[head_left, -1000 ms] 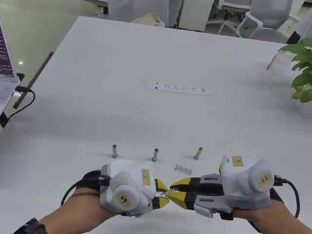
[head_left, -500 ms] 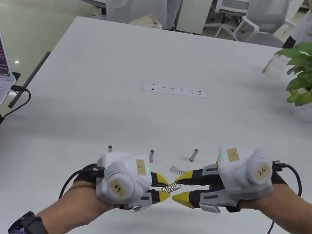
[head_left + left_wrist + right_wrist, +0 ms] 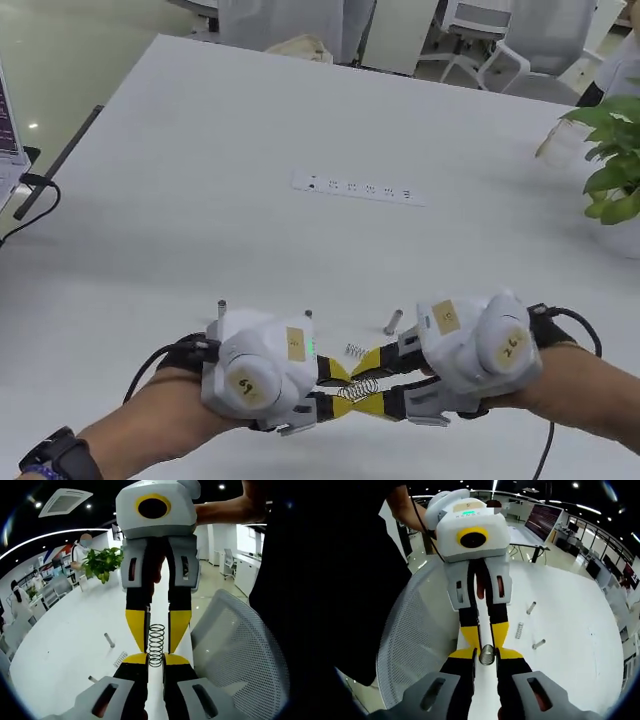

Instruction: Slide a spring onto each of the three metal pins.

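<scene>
Jaws meet tip to tip on one spring (image 3: pixel 156 644).
Your left gripper (image 3: pixel 155 660) and right gripper (image 3: pixel 486 653) both pinch it, nearly closed; it hangs at six o'clock of the three metal pins (image 3: pixel 393 321).

In the head view the left hand-held gripper (image 3: pixel 348 386) hides the lower parts of the left pin (image 3: pixel 221 306) and middle pin (image 3: pixel 308 315). Crossed jaws partly cover the spring (image 3: pixel 358 390). The plant (image 3: pixel 610 165) is cut off by the right edge.
</scene>
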Motion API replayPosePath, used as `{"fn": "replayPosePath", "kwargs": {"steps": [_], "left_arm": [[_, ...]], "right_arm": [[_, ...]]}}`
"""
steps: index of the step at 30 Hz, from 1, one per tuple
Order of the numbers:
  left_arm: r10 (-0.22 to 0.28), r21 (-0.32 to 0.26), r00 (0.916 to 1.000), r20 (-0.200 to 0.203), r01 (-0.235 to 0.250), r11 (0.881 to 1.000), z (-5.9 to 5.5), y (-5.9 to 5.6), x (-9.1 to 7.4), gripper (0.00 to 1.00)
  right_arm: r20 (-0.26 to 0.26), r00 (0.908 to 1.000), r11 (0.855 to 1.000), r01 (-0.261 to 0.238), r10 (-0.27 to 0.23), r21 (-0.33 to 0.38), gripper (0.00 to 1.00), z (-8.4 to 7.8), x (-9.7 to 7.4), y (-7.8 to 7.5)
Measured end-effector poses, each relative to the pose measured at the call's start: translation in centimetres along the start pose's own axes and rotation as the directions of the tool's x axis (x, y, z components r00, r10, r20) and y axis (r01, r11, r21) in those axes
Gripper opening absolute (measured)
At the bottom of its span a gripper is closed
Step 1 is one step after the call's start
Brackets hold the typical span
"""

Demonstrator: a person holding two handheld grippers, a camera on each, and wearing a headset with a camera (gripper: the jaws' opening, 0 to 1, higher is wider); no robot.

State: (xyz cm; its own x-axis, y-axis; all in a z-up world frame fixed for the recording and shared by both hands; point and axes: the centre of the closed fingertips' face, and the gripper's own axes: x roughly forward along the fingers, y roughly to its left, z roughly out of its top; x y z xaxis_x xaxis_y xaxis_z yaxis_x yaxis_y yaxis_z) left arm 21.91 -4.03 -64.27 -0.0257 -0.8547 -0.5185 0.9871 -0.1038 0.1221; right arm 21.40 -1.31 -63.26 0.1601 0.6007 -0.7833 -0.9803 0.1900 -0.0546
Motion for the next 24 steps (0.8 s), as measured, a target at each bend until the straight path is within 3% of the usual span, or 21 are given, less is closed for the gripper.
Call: {"fn": "replayPosePath", "kwargs": {"steps": [6, 18, 24], "left_arm": [[-0.015, 0.011, 0.9999, -0.006, 0.015, 1.000, -0.09, -0.23, 0.08, 0.02], [-0.026, -0.002, 0.9997, -0.006, 0.026, 1.000, -0.12, -0.25, 0.05, 0.02], [-0.018, -0.024, 0.9997, -0.014, 0.017, 1.000, -0.76, -0.26, 0.29, 0.03]], "right_arm": [[-0.057, 0.9982, 0.998, -0.023, 0.021, -0.050, 0.14, -0.70, 0.12, 0.15], [-0.066, 0.9976, 0.996, -0.026, 0.020, -0.088, 0.09, -0.70, 0.23, -0.02], [-0.076, 0.9968, 0.995, -0.034, 0.027, -0.089, 0.09, -0.96, 0.82, -0.07]]}}
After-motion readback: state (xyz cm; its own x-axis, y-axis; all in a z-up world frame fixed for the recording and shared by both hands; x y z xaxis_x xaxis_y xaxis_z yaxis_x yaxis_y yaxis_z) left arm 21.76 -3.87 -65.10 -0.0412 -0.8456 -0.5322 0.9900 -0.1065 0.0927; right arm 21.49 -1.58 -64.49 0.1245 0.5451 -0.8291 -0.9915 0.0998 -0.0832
